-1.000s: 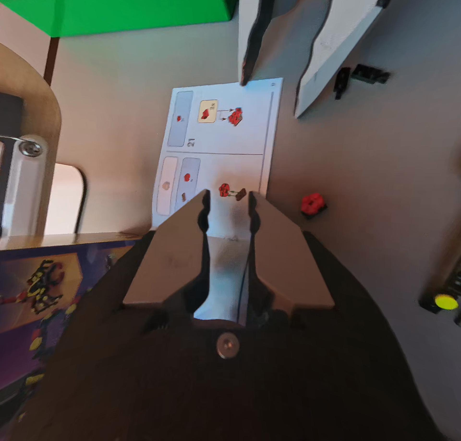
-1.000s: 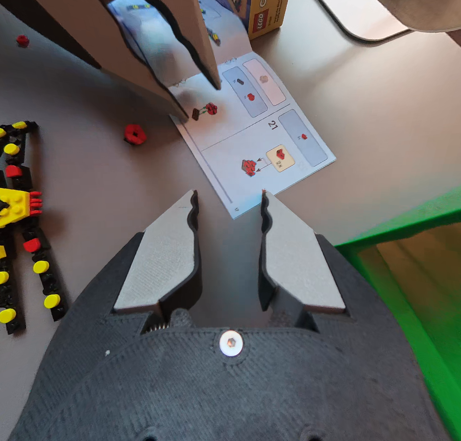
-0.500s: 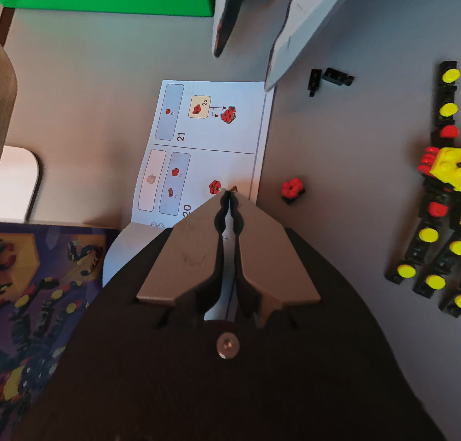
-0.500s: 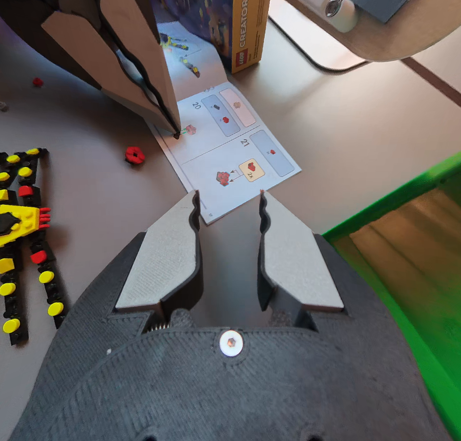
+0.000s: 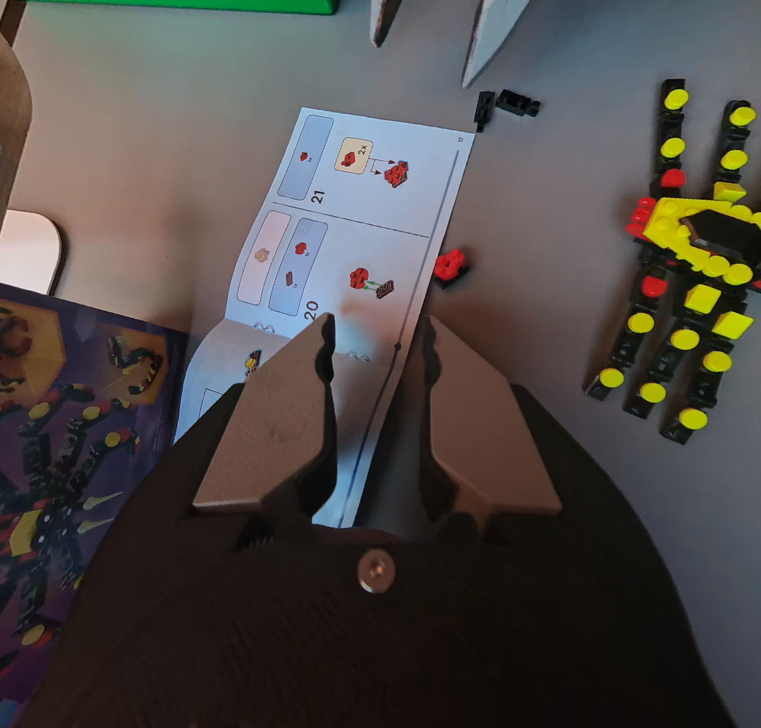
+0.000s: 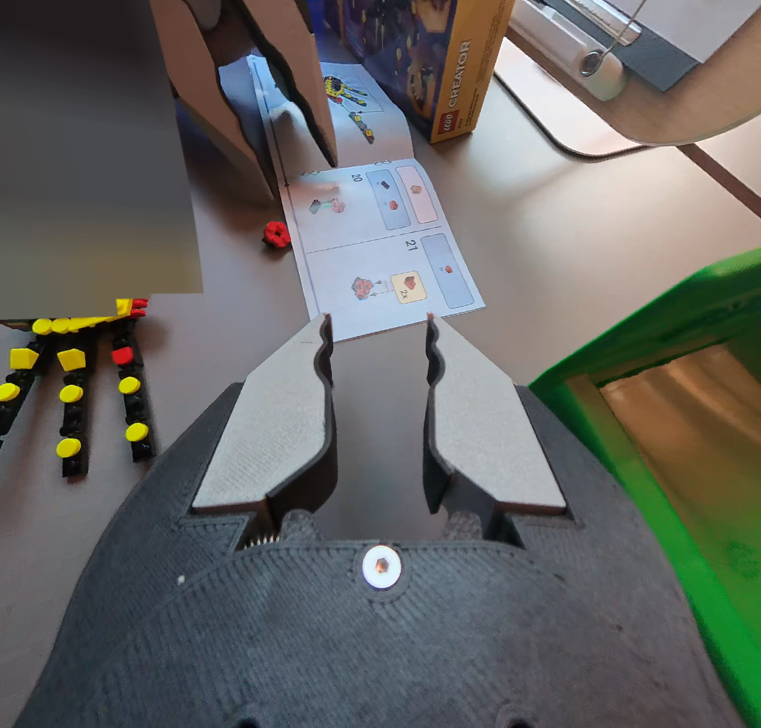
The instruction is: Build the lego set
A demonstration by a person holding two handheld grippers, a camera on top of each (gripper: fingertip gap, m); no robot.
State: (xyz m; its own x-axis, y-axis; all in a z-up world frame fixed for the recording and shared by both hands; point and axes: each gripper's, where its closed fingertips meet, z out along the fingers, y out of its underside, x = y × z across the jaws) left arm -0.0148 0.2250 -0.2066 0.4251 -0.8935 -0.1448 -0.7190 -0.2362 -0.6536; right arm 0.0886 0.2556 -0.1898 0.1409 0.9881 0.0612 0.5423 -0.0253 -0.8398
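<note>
- Fingers on the left gripper point(image 5: 376, 329) are spread apart with nothing between them, hanging over the fold of the instruction booklet point(image 5: 358, 214). The right gripper point(image 6: 376, 325) is spread wide too and holds nothing, its tips just short of the booklet's near edge.
- Only the left wrist view gets the whole black-and-yellow lego model point(image 5: 692, 271): yellow wedge body, red bits, studded legs (looks like a spider). It sits on the grey worktop point(image 5: 535, 378) well to the right of the booklet. The right wrist view only catches three legs point(image 6: 74, 399), since a blurred patch covers the rest.
- Also left-view only: two tiny black pieces point(image 5: 508, 104) beside the booklet's far corner.
- Right-view only: the inside of the green bin point(image 6: 659, 378), the yellow side of the lego box point(image 6: 457, 69), and the left gripper's fingers point(image 6: 284, 49) seen from the front.
- Both show the small red piece point(image 5: 451, 265), lying just beside the booklet's edge.
- The model's long axis runs along its legs, roughly parallel to the booklet's long side; in the right wrist view the leg ends point toward that camera.
</note>
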